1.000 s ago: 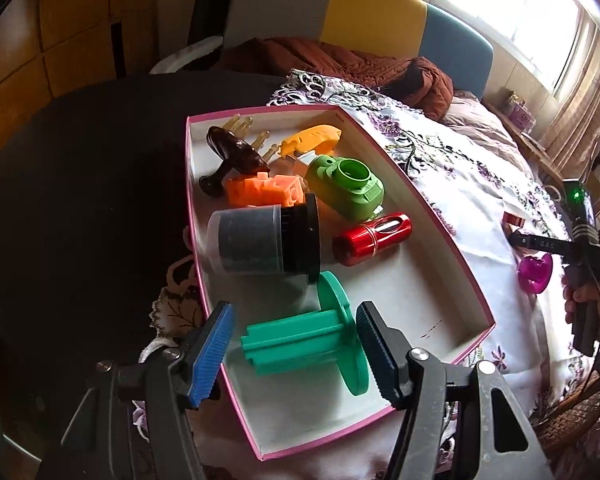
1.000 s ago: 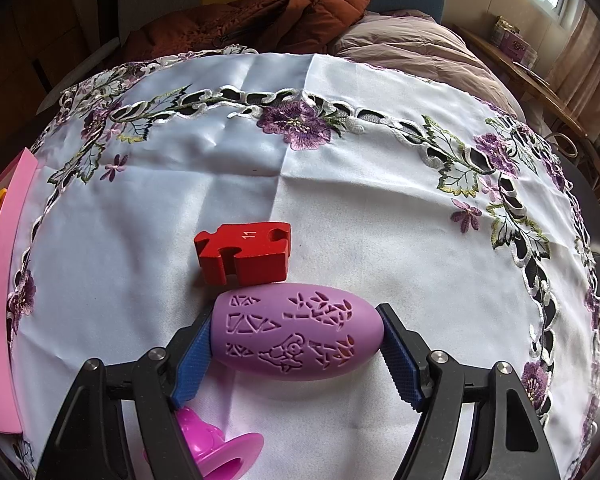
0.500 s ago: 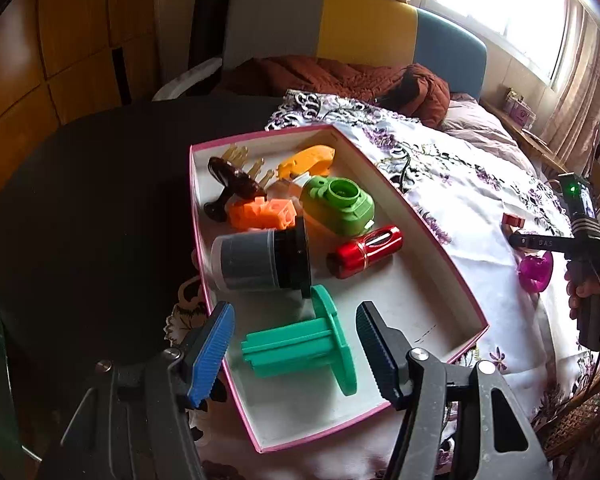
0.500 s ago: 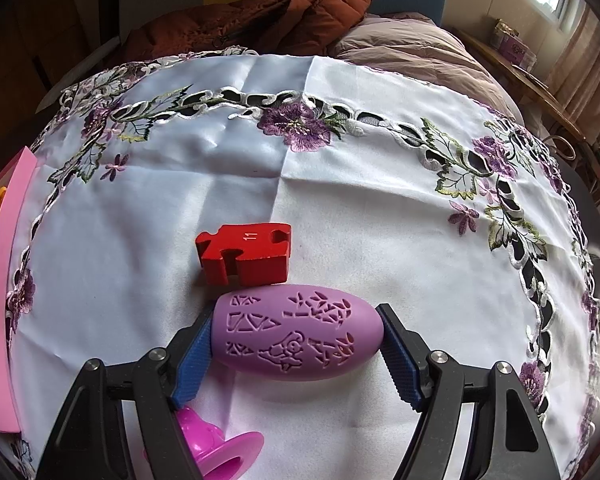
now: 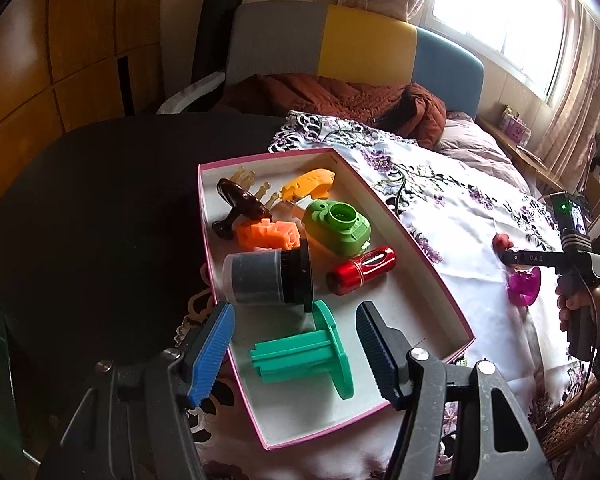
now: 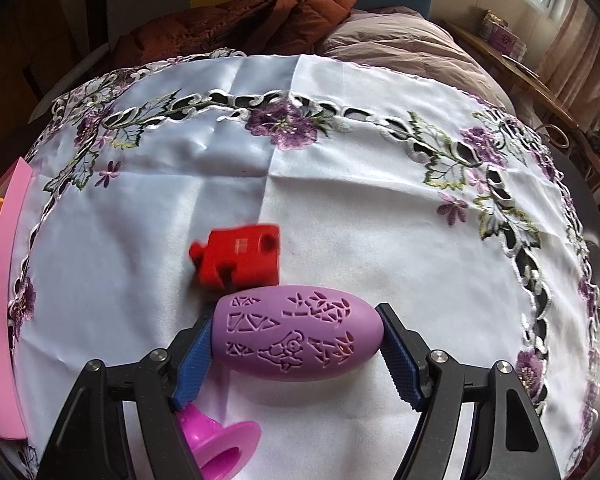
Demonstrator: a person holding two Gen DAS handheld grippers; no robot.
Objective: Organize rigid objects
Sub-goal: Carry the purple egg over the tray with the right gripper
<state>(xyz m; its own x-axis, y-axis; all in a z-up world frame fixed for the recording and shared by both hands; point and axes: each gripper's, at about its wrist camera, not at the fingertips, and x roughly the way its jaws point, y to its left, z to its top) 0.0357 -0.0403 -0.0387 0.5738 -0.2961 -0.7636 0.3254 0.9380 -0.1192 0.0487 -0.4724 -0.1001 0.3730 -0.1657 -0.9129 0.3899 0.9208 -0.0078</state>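
My right gripper (image 6: pixel 296 356) is shut on a lilac egg-shaped piece (image 6: pixel 298 338) with carved patterns, held just above the white embroidered cloth (image 6: pixel 340 208). A red puzzle-shaped block (image 6: pixel 240 256) lies just beyond it and a magenta cup-shaped piece (image 6: pixel 220 448) lies under the left finger. My left gripper (image 5: pixel 296 354) is open and empty above the near end of a pink-rimmed box (image 5: pixel 440 292), over a teal spool (image 5: pixel 304 356). The box also holds a black-capped jar (image 5: pixel 268 278), a red cylinder (image 5: pixel 362 270), a green camera toy (image 5: pixel 338 226), an orange block (image 5: pixel 268 234) and others.
The right gripper's handle (image 5: pixel 576 264) and the magenta piece (image 5: pixel 522 288) show at the right of the left wrist view. The box's pink edge (image 6: pixel 4 300) is at the far left of the right wrist view. A dark table (image 5: pixel 92 216) lies left of the box; a chair with brown clothing (image 5: pixel 340 96) stands behind.
My left gripper has drawn back and up from the box, still open. My right gripper has lifted slightly with the lilac piece; the red block now looks blurred and shifted.
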